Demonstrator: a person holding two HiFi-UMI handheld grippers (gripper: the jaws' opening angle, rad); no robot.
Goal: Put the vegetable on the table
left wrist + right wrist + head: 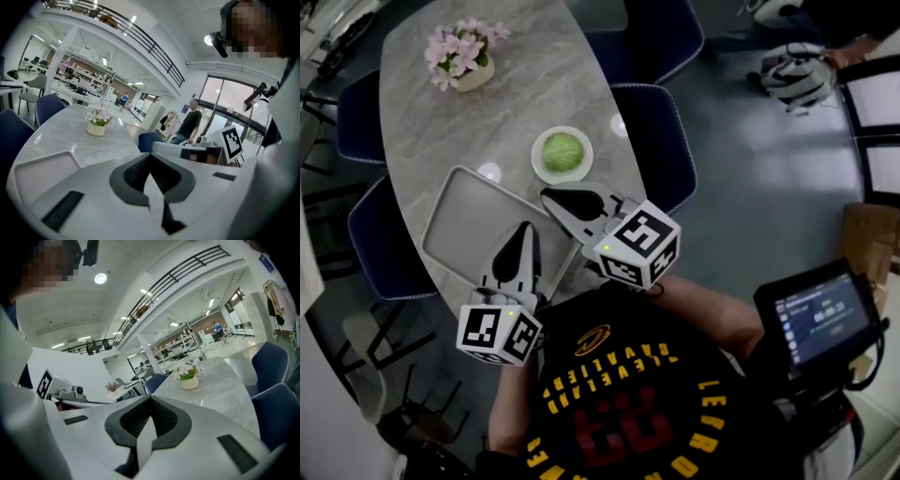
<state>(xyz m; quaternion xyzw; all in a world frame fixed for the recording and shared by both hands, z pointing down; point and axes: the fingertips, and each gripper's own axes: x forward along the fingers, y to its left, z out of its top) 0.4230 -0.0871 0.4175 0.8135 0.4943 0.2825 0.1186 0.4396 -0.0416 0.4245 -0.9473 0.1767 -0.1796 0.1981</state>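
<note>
Cabbage (pixel 562 152) sits on a small plate (pixel 538 170) on the table (pixel 431 112), just beside the tray (pixel 459 220). Left gripper (pixel 527 226) and right gripper (pixel 547 195) hover near the tray, both closed and empty.

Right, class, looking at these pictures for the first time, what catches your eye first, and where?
A green cabbage on a white plate stands out at the middle of the grey marble table. Nearer the person, the left gripper and right gripper, both shut, hover by a pale tray. A pot of pink flowers sits at the far end.
</note>
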